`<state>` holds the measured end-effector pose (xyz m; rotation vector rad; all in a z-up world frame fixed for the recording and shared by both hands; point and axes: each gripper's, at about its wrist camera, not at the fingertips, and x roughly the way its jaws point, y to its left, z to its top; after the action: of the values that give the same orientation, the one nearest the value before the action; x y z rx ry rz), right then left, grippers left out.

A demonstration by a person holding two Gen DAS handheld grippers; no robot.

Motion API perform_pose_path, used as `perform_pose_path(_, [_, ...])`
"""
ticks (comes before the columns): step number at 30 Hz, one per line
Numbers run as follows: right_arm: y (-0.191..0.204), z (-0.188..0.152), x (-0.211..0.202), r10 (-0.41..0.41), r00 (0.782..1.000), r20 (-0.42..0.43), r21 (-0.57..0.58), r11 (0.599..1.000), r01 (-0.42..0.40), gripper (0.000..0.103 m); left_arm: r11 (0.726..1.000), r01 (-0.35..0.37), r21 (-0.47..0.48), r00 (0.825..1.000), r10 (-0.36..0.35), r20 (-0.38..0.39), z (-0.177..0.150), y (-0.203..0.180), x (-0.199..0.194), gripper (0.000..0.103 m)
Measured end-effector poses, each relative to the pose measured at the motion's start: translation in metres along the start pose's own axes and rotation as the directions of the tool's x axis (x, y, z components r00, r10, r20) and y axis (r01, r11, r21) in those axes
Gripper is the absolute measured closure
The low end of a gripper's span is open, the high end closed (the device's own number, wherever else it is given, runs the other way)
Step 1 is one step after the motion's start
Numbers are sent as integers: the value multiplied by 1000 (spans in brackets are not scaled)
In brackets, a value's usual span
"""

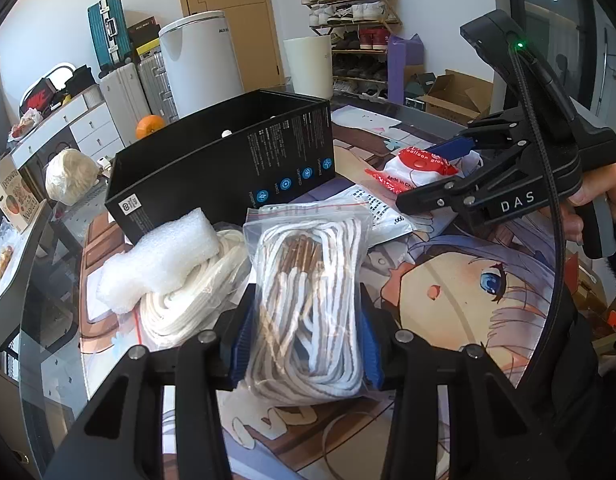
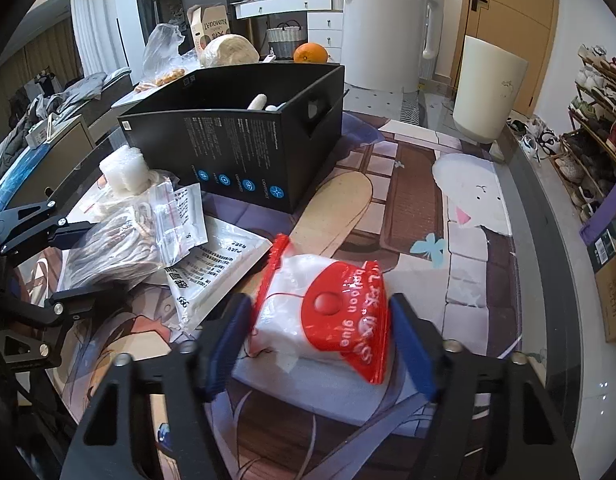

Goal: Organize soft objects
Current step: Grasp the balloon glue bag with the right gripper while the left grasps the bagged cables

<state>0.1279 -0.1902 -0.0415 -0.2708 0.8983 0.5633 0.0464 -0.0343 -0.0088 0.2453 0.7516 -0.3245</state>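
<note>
A clear zip bag of white and brown cords (image 1: pixel 308 304) lies on the printed mat, and my left gripper (image 1: pixel 308 340) is shut on it, blue pads pressing both sides. A white packet with a red "balloon glue" label (image 2: pixel 328 312) sits between the blue pads of my right gripper (image 2: pixel 318 340), which touch its two sides. An open black box (image 1: pixel 228 148) stands behind, with small white things inside. White foam (image 1: pixel 164 256) rests on a bagged white rope coil (image 1: pixel 176 312) left of the cords.
A flat printed plastic bag (image 2: pixel 220 268) lies between the two packets. A white kettle-like appliance (image 2: pixel 384 28), an orange (image 2: pixel 310 53) and a cream bin (image 2: pixel 488 88) stand beyond the box. The glass table's curved edge (image 2: pixel 548 208) runs on the right, with a shoe rack (image 2: pixel 596 112) past it.
</note>
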Motion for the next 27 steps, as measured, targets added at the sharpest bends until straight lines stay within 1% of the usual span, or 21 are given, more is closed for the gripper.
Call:
perform_pose_path(2, [0,0,-1,5,1000,2,-7,1000,-5,44,1000,1,-3,1000,-1,0,0,0,0,60])
perform_pose_path(7, [2,-1,-4,10,1000,1,-22,1000,-10,50,1000,2,-15,1000,-2,12,1,3,-2,61])
perform_pose_path(12, [5,-1,-11,6,1000,20,-41,999,-5,50,1000,-1,-11,1000,1,25,2,3,-5,64])
perform_pose_path(18, [6,3,-26,11,998,66,-49,999,-8,50,1000,11,-16,999,-10,43,2,3,-9,65])
perform_pose_path(24, [7,7,-42,36,993,113,-46,998,-31,50,999,17,-37,996,-13,90,8,5,-21,65])
perform_pose_path(27, [12,9,-50,39,991,131,-60,998,-32,50,999,3,-51,994,3,111,11,7,-28,65])
